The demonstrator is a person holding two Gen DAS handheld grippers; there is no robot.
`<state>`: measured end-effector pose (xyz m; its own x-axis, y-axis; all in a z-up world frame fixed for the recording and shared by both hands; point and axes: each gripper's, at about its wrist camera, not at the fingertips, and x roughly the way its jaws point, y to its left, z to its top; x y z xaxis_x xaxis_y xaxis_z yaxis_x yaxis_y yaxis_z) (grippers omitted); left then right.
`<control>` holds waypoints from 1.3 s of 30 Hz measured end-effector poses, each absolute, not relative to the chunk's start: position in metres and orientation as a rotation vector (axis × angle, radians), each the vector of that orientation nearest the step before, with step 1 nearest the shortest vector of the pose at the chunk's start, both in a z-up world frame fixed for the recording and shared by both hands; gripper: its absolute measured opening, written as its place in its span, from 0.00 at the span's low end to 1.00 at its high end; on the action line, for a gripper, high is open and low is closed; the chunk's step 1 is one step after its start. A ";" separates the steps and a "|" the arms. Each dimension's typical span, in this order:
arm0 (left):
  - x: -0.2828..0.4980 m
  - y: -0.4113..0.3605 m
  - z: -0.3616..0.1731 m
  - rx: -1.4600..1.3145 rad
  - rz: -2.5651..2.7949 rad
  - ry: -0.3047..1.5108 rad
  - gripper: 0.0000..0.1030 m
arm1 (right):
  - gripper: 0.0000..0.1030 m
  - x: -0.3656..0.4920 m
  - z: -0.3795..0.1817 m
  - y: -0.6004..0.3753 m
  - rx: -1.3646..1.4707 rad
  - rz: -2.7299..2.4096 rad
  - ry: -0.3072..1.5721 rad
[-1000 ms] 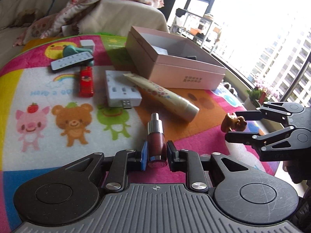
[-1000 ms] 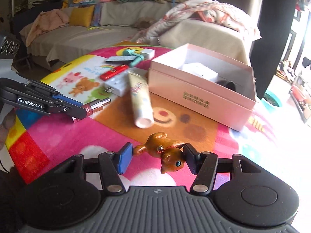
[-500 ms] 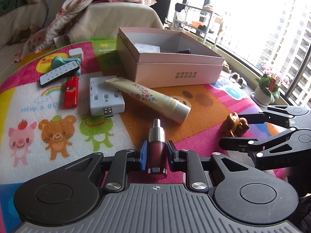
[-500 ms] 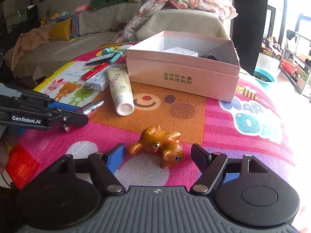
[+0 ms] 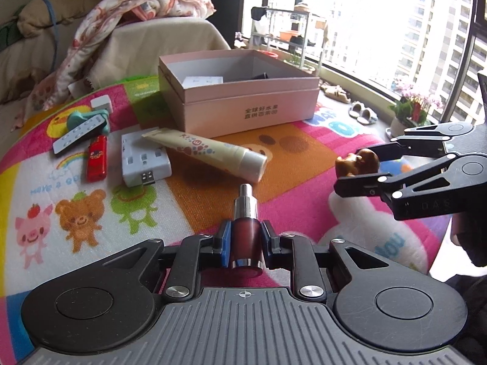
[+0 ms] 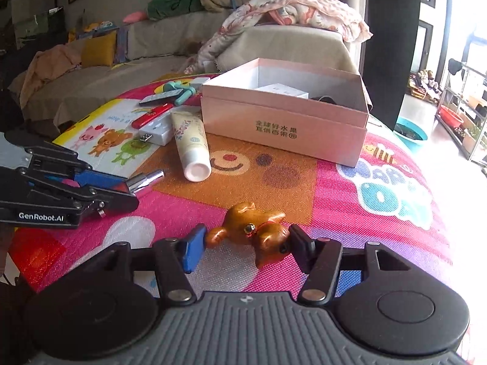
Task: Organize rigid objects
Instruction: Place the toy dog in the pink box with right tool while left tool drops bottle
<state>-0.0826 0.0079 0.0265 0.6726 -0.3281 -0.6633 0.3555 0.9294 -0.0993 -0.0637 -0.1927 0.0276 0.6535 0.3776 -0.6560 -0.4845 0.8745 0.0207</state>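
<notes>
Left gripper (image 5: 245, 238) clamps glossy dark-red bottle (image 5: 245, 237), metal neck forward. Right gripper (image 6: 246, 243) pinches shiny brown bear figurine (image 6: 255, 232). Far: open pink cardboard box (image 5: 252, 112); cream tube (image 5: 210, 153) lies between, woven playmat (image 5: 304, 158) underneath.

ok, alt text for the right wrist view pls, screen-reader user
The right gripper is shut on a brown bear figurine above a colourful play mat. An open pink box sits beyond; the left gripper, at left, holds a small bottle.

tube (image 5: 207, 152) in front of box (image 5: 243, 106), charger (image 5: 144, 158) left of tube
</notes>
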 end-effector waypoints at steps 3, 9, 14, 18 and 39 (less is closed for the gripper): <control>-0.069 0.005 0.061 0.018 -0.439 0.684 0.23 | 0.57 -0.059 0.059 -0.202 -0.144 0.481 0.620; -0.022 -0.007 0.163 0.087 -0.405 0.383 0.23 | 0.57 -0.025 0.163 -0.219 -0.063 0.467 0.364; 0.042 -0.011 0.179 -0.056 -0.466 0.423 0.23 | 0.57 0.031 0.198 -0.217 -0.045 0.420 0.311; 0.079 -0.017 0.139 -0.064 -0.449 0.522 0.23 | 0.57 0.083 0.183 -0.208 -0.077 0.376 0.384; 0.055 0.145 0.076 -0.250 -0.075 0.494 0.23 | 0.68 0.081 0.086 -0.193 -0.144 0.464 0.560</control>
